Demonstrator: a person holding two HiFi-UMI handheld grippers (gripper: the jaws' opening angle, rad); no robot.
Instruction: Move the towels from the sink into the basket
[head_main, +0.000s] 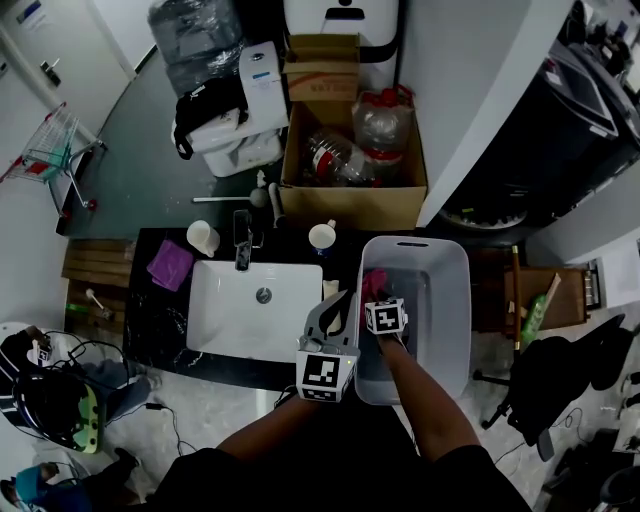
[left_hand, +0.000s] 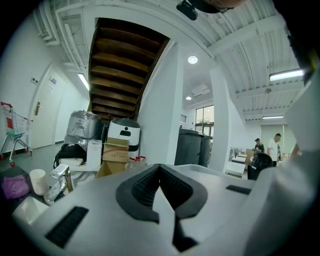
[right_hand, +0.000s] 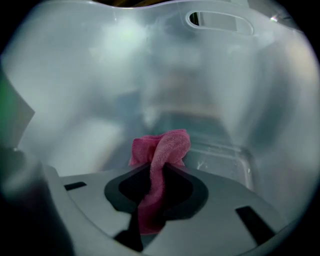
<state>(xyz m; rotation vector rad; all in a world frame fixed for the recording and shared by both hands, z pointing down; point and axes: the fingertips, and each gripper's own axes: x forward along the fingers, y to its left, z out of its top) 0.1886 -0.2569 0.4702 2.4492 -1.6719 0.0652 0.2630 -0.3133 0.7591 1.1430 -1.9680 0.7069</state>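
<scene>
My right gripper (right_hand: 159, 172) is down inside the translucent white basket (right_hand: 100, 75), shut on a pink towel (right_hand: 167, 145) that bunches up above the jaws. The head view shows that gripper (head_main: 375, 290) and the pink towel (head_main: 372, 283) at the left side of the basket (head_main: 450, 300). To the left of the basket, the white sink (head_main: 225, 320) looks empty. My left gripper (head_main: 338, 308) hovers between sink and basket. In the left gripper view the left gripper (left_hand: 160, 172) has its jaws together with nothing in them.
A purple cloth (head_main: 170, 265) lies on the dark counter left of the sink. A faucet (head_main: 243, 240) and two white cups (head_main: 203, 237) stand behind it. A cardboard box (head_main: 350, 195) of plastic bottles sits beyond. A shopping cart (head_main: 50, 150) stands far left.
</scene>
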